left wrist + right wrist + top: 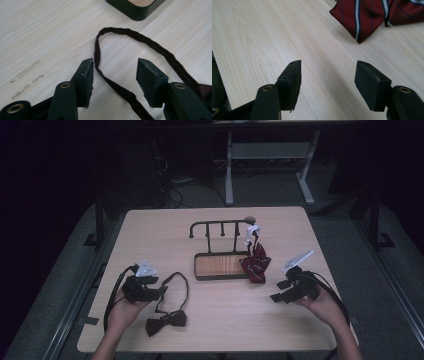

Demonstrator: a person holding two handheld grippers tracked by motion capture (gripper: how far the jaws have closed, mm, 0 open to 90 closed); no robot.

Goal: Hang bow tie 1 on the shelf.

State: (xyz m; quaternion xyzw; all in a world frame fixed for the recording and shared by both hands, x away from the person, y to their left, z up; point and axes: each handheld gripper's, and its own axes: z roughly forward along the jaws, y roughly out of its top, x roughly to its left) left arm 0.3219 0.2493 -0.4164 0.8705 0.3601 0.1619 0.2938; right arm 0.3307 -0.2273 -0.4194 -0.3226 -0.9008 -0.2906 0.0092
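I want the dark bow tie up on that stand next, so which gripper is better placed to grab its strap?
Left. The left gripper is open with the bow tie's strap running between its jaws; the right gripper faces bare table.

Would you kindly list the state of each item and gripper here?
Left gripper: open, strap between jaws.
Right gripper: open, holding nothing.
Dark bow tie: flat on table, strap looped.
Striped tie: hanging from rack, draped over tray edge.
Rack: upright.
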